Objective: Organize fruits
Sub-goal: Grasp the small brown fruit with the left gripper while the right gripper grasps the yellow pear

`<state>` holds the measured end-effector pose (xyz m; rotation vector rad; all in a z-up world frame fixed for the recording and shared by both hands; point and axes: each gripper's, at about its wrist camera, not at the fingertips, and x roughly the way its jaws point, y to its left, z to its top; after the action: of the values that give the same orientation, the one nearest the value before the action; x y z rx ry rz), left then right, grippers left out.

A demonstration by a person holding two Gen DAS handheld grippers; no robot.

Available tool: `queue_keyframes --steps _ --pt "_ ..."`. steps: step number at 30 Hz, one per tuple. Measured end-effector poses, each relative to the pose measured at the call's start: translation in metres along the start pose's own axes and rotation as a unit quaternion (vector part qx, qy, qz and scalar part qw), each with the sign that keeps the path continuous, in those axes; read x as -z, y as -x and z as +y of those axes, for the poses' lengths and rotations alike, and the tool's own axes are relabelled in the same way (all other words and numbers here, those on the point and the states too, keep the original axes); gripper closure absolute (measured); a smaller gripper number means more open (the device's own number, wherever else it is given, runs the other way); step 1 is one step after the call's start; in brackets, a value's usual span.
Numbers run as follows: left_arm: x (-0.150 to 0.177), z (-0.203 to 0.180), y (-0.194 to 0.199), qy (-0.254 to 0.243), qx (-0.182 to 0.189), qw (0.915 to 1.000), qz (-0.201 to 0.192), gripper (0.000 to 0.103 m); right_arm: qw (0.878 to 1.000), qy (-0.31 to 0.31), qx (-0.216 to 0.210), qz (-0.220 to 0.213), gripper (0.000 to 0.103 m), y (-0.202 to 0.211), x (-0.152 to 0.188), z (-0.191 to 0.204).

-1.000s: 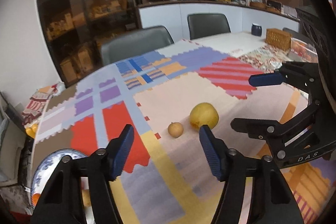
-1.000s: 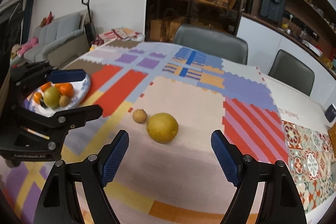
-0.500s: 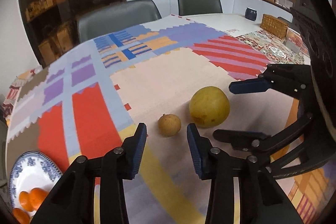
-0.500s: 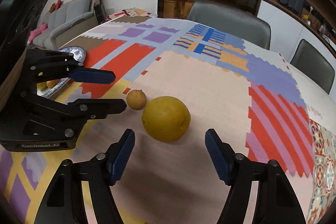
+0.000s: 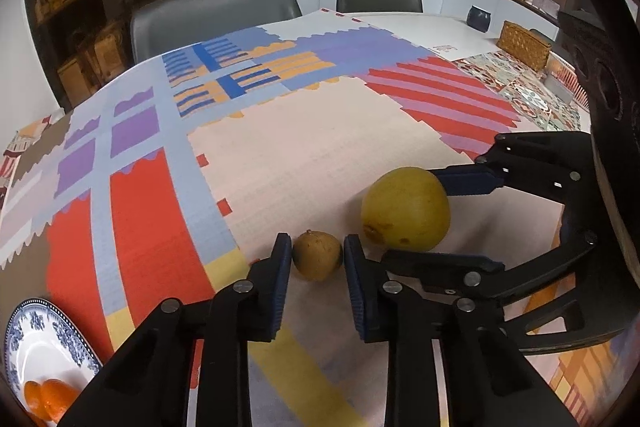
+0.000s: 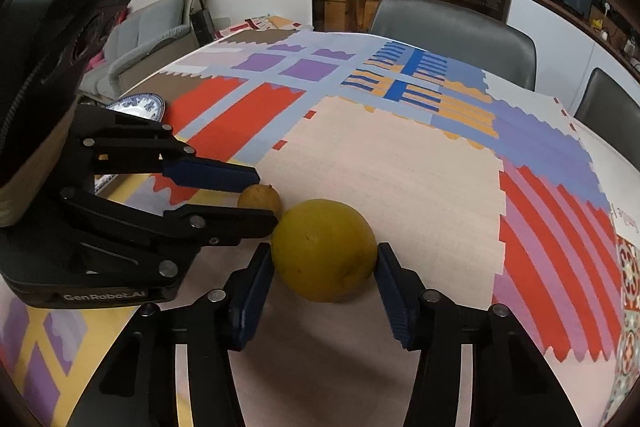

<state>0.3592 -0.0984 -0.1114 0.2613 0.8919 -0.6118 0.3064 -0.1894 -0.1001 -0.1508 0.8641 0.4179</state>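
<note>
While both fruits sit side by side on the tablecloth (image 5: 320, 155), left gripper (image 5: 314, 255) clamps small brown fruit (image 5: 317, 259); right gripper (image 6: 323, 259), closing, seemingly touches large yellow fruit (image 6: 324, 249). Next: lift toward plate (image 5: 24, 323).

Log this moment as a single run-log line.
left gripper: shut on small round brown fruit | right gripper: just closing on large round yellow fruit | both fruits: on patchwork tablecloth

Left tongs (image 5: 317, 255) clamped tight, right tongs (image 6: 325, 263) closing, both angled downward.
</note>
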Motion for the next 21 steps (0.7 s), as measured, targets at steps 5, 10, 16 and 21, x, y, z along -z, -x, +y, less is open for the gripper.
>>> queue_keyframes --steps 5,10,16,21 --pt "0.001 -0.003 0.002 0.001 -0.010 0.9999 0.001 0.077 1.000 -0.017 0.011 -0.002 0.051 0.004 0.004 -0.005" --pt "0.006 -0.009 0.020 0.008 -0.031 0.9994 -0.013 0.077 0.999 -0.043 0.023 -0.015 0.051 0.016 0.008 -0.008" --pt "0.013 -0.016 0.053 0.028 -0.055 0.9973 -0.038 0.077 0.997 -0.065 0.022 -0.041 0.051 0.041 0.008 -0.001" --pt "0.022 -0.020 0.080 0.042 -0.075 0.9949 -0.054 0.077 0.996 -0.068 0.016 -0.057 0.051 0.060 0.006 0.011"
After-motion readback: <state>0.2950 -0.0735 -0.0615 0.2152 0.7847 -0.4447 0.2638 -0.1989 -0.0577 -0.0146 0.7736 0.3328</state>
